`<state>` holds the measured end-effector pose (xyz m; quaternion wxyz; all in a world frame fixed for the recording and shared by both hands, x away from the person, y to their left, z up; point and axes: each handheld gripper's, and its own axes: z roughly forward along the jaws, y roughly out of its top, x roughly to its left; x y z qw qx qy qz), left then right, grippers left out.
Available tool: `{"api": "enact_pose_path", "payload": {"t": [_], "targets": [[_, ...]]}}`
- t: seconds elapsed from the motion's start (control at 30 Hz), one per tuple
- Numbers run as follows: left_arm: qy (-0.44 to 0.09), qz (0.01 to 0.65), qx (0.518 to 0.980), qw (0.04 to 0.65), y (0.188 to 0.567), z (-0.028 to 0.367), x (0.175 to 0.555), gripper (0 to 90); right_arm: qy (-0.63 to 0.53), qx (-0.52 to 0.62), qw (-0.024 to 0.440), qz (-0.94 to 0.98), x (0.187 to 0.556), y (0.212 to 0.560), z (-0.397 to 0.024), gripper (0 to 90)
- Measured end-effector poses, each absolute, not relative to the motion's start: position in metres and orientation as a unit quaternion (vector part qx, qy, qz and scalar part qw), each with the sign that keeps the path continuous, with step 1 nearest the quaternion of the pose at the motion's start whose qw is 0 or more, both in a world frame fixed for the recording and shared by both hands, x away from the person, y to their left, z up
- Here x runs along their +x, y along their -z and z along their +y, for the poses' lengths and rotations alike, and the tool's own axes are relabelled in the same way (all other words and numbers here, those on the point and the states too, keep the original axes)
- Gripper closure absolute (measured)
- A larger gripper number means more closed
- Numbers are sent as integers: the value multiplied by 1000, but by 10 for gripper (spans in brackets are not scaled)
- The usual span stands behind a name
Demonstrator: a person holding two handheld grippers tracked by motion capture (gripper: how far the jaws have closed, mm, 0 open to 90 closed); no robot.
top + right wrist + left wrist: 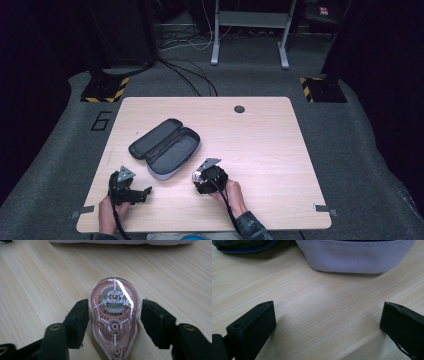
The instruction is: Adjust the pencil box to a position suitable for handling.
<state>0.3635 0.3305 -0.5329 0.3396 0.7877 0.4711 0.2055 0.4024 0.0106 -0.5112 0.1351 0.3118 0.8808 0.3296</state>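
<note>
The right gripper (113, 315) has its jaws closed onto the pink correction tape dispenser (114, 317), which lies flat on the wooden table (260, 145) near its front edge, just right of the open pencil case (166, 147); lifting it and placing it in the case seems left to do. The left gripper (328, 322) rests open and empty near the front left corner. Grey carpet, cables and dark stands surround the table
</note>
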Motion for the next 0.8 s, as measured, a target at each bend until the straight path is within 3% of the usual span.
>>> {"api": "enact_pose_path", "payload": {"t": [0.13, 0.8], "targets": [[-206, 471, 788, 339, 533, 330, 363, 2, -325, 315, 134, 882, 401, 513, 9, 484], [-205, 471, 788, 339, 533, 331, 363, 2, -359, 317, 145, 866, 396, 507, -6, 497]]}}
